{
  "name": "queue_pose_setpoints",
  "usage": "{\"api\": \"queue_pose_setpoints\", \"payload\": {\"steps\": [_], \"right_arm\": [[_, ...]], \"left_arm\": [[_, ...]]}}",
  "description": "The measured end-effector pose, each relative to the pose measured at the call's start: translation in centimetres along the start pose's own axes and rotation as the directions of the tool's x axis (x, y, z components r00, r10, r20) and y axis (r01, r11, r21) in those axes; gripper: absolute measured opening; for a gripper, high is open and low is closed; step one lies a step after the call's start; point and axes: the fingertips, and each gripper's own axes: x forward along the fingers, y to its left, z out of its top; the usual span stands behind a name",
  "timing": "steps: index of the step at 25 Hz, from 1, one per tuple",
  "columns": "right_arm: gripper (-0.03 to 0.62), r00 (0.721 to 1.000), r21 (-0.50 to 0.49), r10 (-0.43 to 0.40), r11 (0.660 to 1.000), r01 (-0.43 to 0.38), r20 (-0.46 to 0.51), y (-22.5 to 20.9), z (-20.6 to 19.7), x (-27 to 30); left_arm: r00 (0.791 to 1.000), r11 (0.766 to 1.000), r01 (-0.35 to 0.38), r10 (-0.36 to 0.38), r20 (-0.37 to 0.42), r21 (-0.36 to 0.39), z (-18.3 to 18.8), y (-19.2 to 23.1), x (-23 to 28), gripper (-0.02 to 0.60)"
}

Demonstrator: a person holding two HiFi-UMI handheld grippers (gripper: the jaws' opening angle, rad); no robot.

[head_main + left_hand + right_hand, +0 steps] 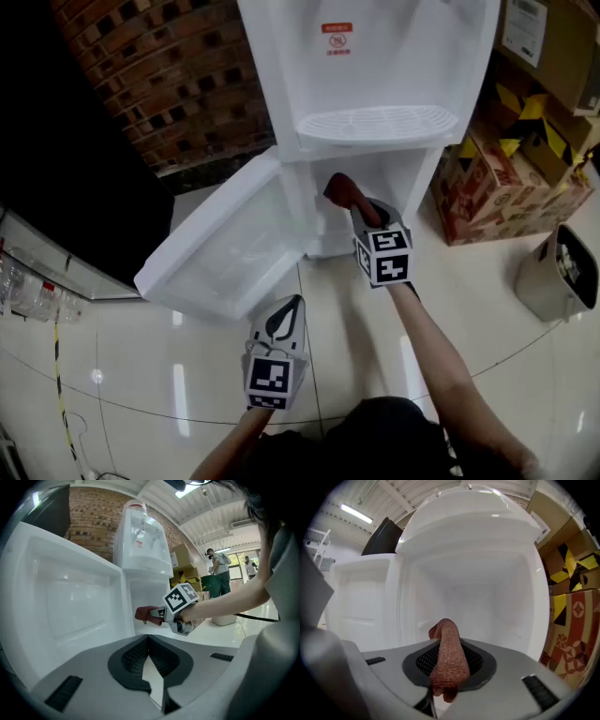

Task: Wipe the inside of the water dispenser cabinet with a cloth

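Nearest, the left gripper [292,307] hangs back, jaws together and empty, clear of the open white plastic door [220,248]. The right gripper [356,204] pinches a folded reddish-brown cloth [339,189], its end protruding into the mouth of the white water dispenser cabinet [398,173], seemingly ready for wiping inside.

The cabinet [478,597] stands open and its inside is bare, so there is free room above and on both sides of the cloth [449,660] held in the right gripper [361,211]. The open door [220,248] closes off the left side, and cardboard boxes [511,183] crowd the right. The drip tray [375,125] overhangs the opening — the floor [337,309] in front is free.
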Motion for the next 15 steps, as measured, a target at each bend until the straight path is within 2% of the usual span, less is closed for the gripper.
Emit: {"api": "queue_pose_setpoints", "payload": {"steps": [4,7,15], "right_arm": [[0.078,0.999,-0.033,-0.002,0.999,0.0,-0.041,-0.3,-1.0,3.7],[0.078,0.995,-0.039,0.013,0.999,-0.017,-0.1,0.4,-3.5,6.0],[0.078,0.982,-0.045,0.08,0.995,-0.089,-0.171,3.8,-7.3,7.2]], "left_arm": [[1.0,0.999,-0.027,0.027,0.002,-0.042,0.0,1.7,-0.6,-0.014],[0.999,0.996,-0.051,0.052,0.005,-0.068,-0.2,3.0,-0.5,-0.014],[1.0,0.996,-0.02,0.022,0.021,-0.082,-0.1,2.7,2.3,-0.014]]}}
